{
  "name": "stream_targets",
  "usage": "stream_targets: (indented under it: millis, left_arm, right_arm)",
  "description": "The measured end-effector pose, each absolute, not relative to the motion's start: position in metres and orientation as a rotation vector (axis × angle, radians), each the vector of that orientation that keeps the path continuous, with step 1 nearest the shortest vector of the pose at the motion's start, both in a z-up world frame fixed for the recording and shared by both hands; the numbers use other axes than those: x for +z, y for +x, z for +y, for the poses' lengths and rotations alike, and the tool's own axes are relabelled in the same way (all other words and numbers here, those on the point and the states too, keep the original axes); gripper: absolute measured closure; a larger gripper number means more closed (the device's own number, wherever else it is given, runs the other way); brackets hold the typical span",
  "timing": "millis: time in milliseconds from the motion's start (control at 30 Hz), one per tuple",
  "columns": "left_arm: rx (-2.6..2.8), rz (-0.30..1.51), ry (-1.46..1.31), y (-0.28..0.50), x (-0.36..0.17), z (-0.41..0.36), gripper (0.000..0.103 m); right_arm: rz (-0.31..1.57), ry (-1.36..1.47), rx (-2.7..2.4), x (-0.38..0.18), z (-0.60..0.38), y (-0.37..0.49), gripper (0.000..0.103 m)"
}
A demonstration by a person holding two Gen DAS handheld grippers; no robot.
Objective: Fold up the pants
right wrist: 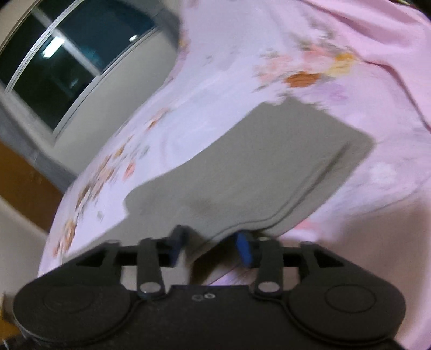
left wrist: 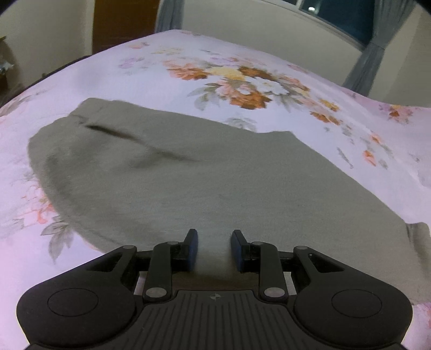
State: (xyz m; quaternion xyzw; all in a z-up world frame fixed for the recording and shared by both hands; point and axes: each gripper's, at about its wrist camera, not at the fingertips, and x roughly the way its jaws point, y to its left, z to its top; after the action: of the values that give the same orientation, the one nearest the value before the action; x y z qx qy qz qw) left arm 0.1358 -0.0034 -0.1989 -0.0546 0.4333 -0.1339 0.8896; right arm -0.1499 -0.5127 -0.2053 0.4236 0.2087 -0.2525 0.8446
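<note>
Grey pants [left wrist: 175, 175] lie spread on a floral bedsheet [left wrist: 242, 72], waistband and pocket slit at the far left. My left gripper [left wrist: 215, 249] is open, its blue pads just above the near part of the fabric, holding nothing. In the right wrist view the pants [right wrist: 269, 167] lie folded in layers on the sheet [right wrist: 229, 75]. My right gripper [right wrist: 211, 246] is open, its jaws on either side of the near edge of the pants, which droops between them. That view is blurred.
A window [right wrist: 67, 62] and wall stand beyond the bed. Grey curtains [left wrist: 369, 62] hang at the far right and a brown door [left wrist: 124, 24] at the far left. The bed edge drops off to the left [right wrist: 54, 228].
</note>
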Motion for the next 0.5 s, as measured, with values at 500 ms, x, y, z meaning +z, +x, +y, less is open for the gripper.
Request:
stream_targets:
  millis: [500]
  left_arm:
    - [-0.263,0.924,-0.069,0.135,-0.212,-0.022,0.076]
  right_arm:
    - [0.274,0.693,-0.660,-0.160,-0.552,-0.152,0.096]
